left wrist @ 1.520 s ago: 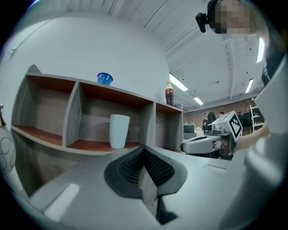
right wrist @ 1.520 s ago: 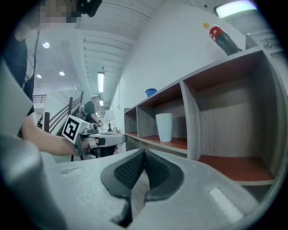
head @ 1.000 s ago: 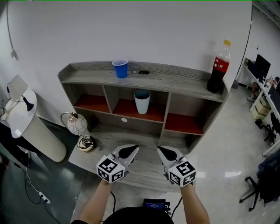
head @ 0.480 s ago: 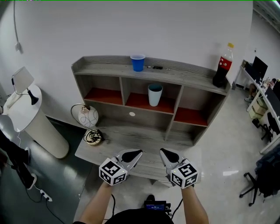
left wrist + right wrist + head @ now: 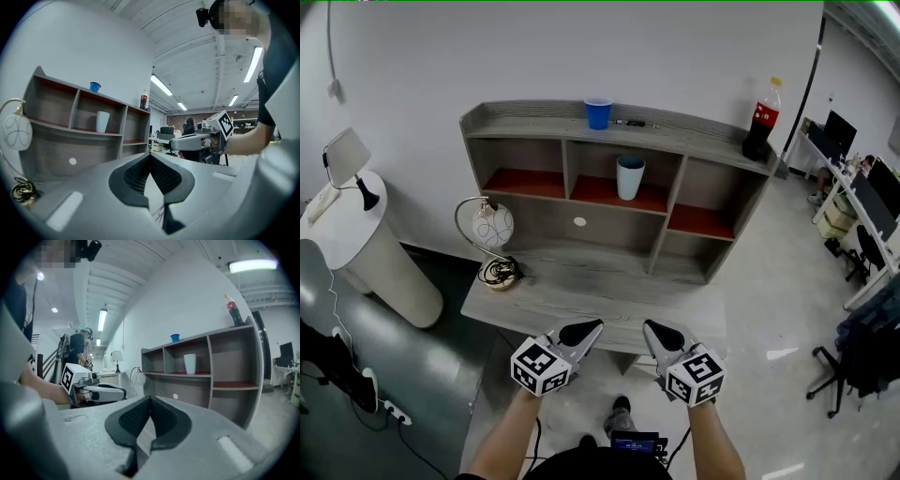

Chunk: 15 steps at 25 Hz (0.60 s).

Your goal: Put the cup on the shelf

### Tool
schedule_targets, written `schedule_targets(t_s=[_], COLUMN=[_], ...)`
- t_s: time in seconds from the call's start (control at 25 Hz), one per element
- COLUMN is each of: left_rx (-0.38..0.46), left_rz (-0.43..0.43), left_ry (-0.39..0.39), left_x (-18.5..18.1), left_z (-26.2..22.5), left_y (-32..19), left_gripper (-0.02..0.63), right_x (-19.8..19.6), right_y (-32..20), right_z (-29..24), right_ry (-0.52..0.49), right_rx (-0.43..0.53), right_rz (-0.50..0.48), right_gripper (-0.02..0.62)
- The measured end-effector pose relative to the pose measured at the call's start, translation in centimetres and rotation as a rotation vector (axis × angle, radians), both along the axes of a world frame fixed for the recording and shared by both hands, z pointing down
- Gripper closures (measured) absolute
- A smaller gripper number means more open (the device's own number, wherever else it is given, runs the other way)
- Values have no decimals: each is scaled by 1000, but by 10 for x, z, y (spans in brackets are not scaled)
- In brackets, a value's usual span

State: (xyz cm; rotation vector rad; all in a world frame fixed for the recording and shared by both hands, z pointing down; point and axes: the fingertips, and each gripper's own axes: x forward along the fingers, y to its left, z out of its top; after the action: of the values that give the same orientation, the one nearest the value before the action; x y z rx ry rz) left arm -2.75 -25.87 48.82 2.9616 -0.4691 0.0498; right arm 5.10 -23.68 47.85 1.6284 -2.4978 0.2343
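Note:
A pale cup [image 5: 629,176] stands upright in the middle compartment of the grey shelf unit [image 5: 712,151], on its red floor; the same cup [image 5: 102,121] [image 5: 190,363] shows in both gripper views. A blue cup [image 5: 598,112] sits on the shelf's top board. My left gripper [image 5: 592,327] and right gripper [image 5: 650,328] hang side by side near the desk's front edge, well short of the shelf. Both are shut with nothing between the jaws.
A cola bottle [image 5: 758,120] stands at the right end of the shelf top. A wire-frame lamp [image 5: 491,226] and a coil of cable [image 5: 499,273] sit at the left of the grey desk [image 5: 581,305]. A white round stand [image 5: 356,248] is left; office chairs are right.
Both grippers and the head view have drawn back from the shelf. The grippers were over the desk top and now sit at its front edge; the shelf looks smaller and farther.

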Motion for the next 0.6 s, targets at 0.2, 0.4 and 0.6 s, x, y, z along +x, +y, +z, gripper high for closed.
schedule_targets(t_s=[0.2,0.4,0.6], left_rx=[-12,-7,3], left_rz=[28,39,24], left_ry=[5,8,9], left_x=[0,7,18], left_z=[3,-1,-7], left_y=[31,53,65], left_gripper=[604,604,604], right_x=[0,3,11], right_y=[36,57,72], right_z=[4,-1,-9], right_ry=[9,21,33], right_rx=[-17,-11,5], right_rz=[30,31,9], right_gripper=[598,598,598])
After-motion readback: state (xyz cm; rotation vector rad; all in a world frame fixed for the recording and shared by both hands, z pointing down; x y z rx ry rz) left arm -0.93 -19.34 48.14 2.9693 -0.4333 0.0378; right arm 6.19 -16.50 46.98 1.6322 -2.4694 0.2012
